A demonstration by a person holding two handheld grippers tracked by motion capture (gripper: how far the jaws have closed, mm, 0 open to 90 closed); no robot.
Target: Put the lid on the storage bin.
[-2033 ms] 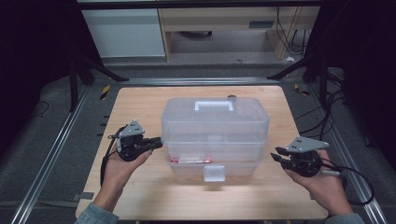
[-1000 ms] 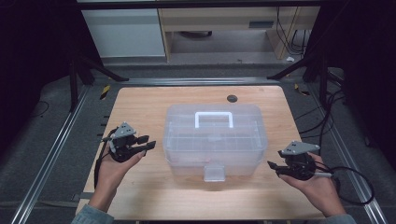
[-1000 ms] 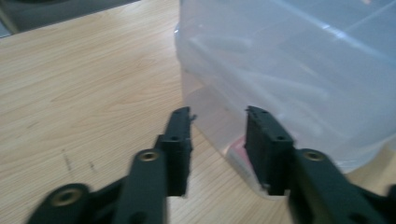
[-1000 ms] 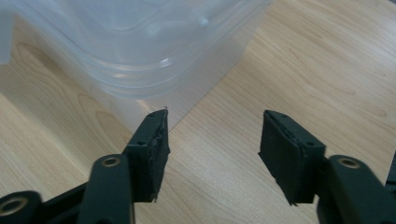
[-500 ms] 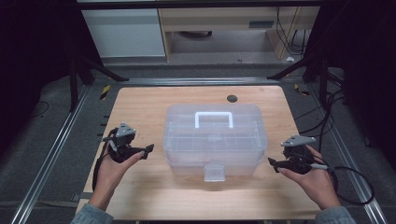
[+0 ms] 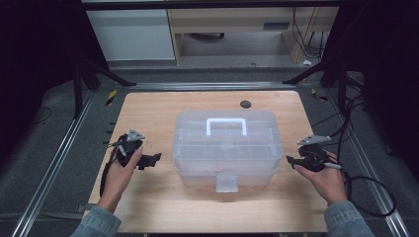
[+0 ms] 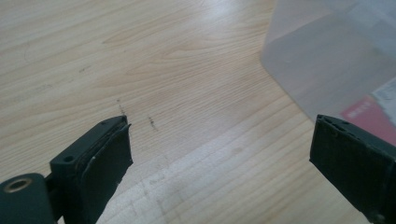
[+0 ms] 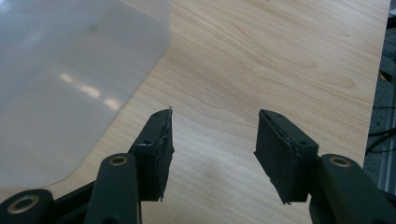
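Note:
A clear plastic storage box [image 6: 226, 148] with a white handle [image 6: 226, 126] and a front latch [image 6: 226, 182] sits closed in the middle of the wooden table [image 6: 148, 113]. My left gripper [image 6: 152, 160] is held left of the box, apart from it, jaws wide open over bare wood [image 7: 219, 144]; the box's corner [image 7: 327, 60] lies ahead to its right. My right gripper [image 6: 291, 160] hovers just right of the box, open with nothing between its jaws [image 8: 212, 149]; the box's wall [image 8: 70, 79] is to its left.
A small dark round hole [image 6: 245, 104] lies at the table's far edge behind the box. Metal rails [image 6: 59, 158] flank the table on both sides. Cables [image 6: 365, 182] trail from the right gripper off the table's right edge.
Two seconds ago the box's lid was raised; it came down shut. Both grippers drew away from the box to its sides and have barely moved since.

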